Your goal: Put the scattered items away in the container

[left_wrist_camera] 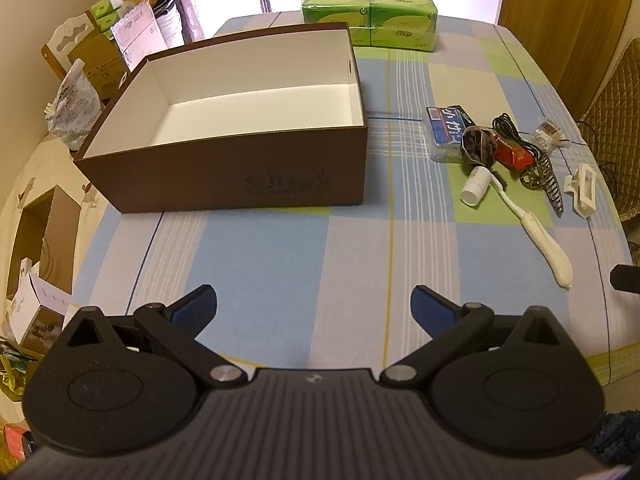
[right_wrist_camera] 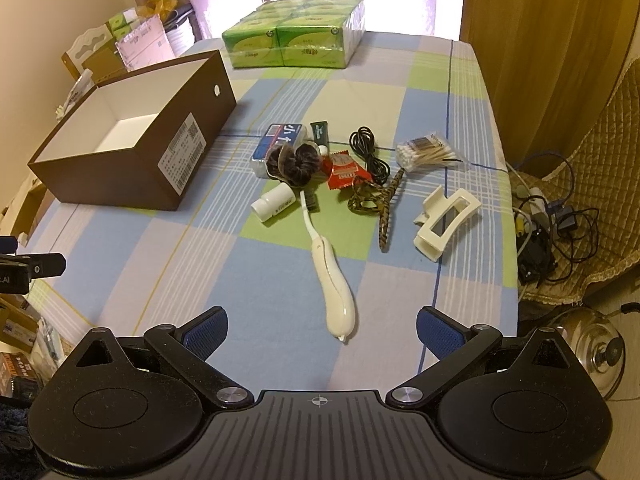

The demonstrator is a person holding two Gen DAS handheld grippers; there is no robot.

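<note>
An open brown box [left_wrist_camera: 224, 176] [right_wrist_camera: 132, 168] with a white, empty inside stands on the checked cloth, left of a heap of small items. The heap holds a white electric toothbrush [right_wrist_camera: 334, 280] [left_wrist_camera: 536, 236], a white pill bottle [right_wrist_camera: 274, 202] [left_wrist_camera: 475, 187], a brown scrunchie [right_wrist_camera: 294, 164] [left_wrist_camera: 478, 145], a red sachet [right_wrist_camera: 343, 171], a black cable [right_wrist_camera: 366, 148], cotton swabs [right_wrist_camera: 424, 154], a patterned hair clip [right_wrist_camera: 380, 200] and a white claw clip [right_wrist_camera: 446, 218] [left_wrist_camera: 582, 188]. My left gripper [left_wrist_camera: 314, 308] hovers open in front of the box. My right gripper [right_wrist_camera: 322, 330] is open, just short of the toothbrush handle.
A pack of green tissue boxes [right_wrist_camera: 296, 40] [left_wrist_camera: 370, 12] sits at the table's far edge. A blue pack [right_wrist_camera: 276, 146] and a dark tube [right_wrist_camera: 320, 132] lie behind the scrunchie. Cardboard boxes and bags [left_wrist_camera: 100, 52] crowd the left; cables [right_wrist_camera: 548, 224] and a kettle [right_wrist_camera: 596, 356] are right.
</note>
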